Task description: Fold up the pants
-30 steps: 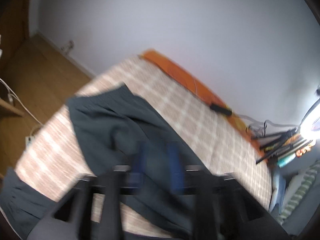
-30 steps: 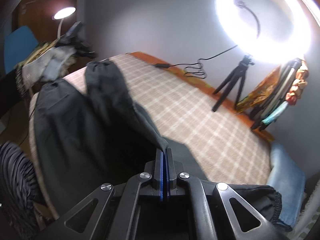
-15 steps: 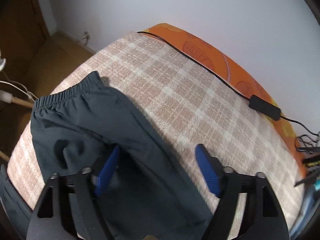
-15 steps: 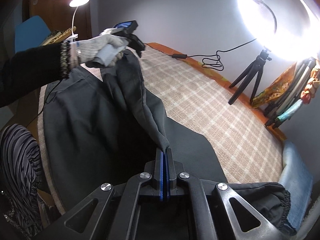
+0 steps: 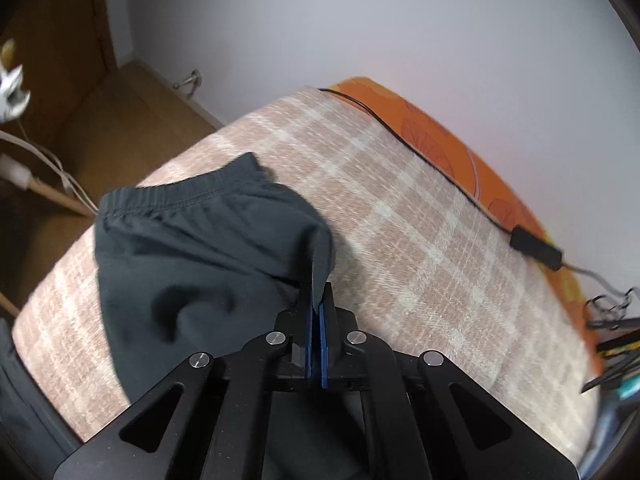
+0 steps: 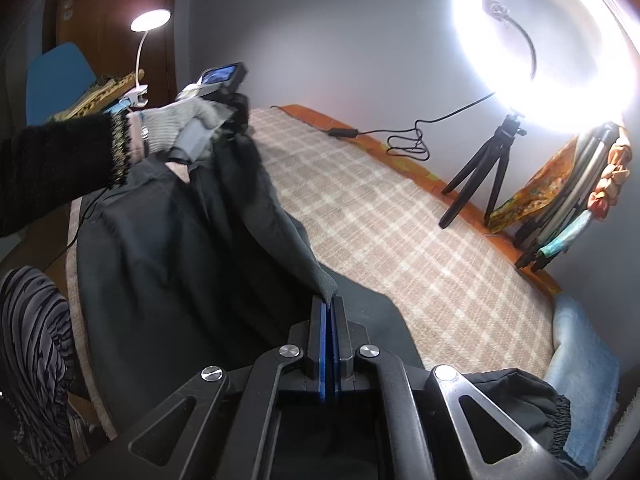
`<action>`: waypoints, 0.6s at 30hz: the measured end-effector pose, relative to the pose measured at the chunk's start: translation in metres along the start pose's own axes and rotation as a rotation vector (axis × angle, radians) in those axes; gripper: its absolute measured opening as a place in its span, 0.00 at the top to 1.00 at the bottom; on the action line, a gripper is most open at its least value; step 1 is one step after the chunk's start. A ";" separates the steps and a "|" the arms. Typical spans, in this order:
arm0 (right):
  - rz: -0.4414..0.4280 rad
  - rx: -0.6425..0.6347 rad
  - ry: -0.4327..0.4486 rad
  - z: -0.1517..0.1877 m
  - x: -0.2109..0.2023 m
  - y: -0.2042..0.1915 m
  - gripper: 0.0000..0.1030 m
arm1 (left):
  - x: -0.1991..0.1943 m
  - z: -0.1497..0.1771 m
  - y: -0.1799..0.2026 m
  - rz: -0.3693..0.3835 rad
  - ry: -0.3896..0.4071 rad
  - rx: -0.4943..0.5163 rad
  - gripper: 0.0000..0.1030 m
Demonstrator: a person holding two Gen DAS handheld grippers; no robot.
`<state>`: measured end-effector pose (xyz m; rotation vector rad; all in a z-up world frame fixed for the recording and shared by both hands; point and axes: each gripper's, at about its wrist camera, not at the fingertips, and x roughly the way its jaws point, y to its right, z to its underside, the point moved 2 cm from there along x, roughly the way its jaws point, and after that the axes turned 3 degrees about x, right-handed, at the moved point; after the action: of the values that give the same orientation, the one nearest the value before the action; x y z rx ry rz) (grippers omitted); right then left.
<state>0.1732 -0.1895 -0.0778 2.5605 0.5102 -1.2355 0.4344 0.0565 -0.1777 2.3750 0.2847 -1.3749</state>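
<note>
Dark grey pants point(image 5: 192, 264) lie on a beige checked bed cover point(image 5: 420, 240), their elastic waistband point(image 5: 180, 192) toward the far left edge. My left gripper point(image 5: 317, 300) is shut on a raised fold of the pants near the waistband. In the right wrist view the pants point(image 6: 168, 280) spread across the bed's left side, and my right gripper point(image 6: 329, 304) is shut on a pinched ridge of the same cloth. Further back, a gloved hand point(image 6: 180, 128) with a black sleeve holds the left gripper point(image 6: 236, 120) at the fabric's far end.
A lit ring light point(image 6: 548, 44) on a small tripod point(image 6: 488, 168) stands at the bed's far edge, with a black cable and adapter point(image 5: 536, 248) along the orange sheet point(image 5: 460, 148). A desk lamp point(image 6: 150, 20) and blue chair point(image 6: 56, 76) are at left. A light blue towel point(image 6: 580, 360) lies at right.
My left gripper, wide open over the pants half a second ago, has dropped and shut on a fold of cloth near the waistband. The right gripper stays shut on its ridge.
</note>
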 end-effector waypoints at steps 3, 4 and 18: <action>0.017 -0.016 0.000 -0.002 -0.003 -0.001 1.00 | -0.027 0.004 -0.016 0.035 0.054 0.008 0.99; 0.024 -0.024 -0.001 -0.002 -0.004 -0.002 1.00 | -0.036 0.006 -0.021 0.041 0.070 0.019 0.99; 0.105 -0.093 0.018 -0.007 -0.037 -0.028 1.00 | -0.127 0.027 -0.100 0.138 0.194 0.016 0.99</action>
<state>0.1447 -0.1690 -0.0464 2.4890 0.4211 -1.1277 0.3134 0.1372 -0.1018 2.4936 0.1591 -1.0919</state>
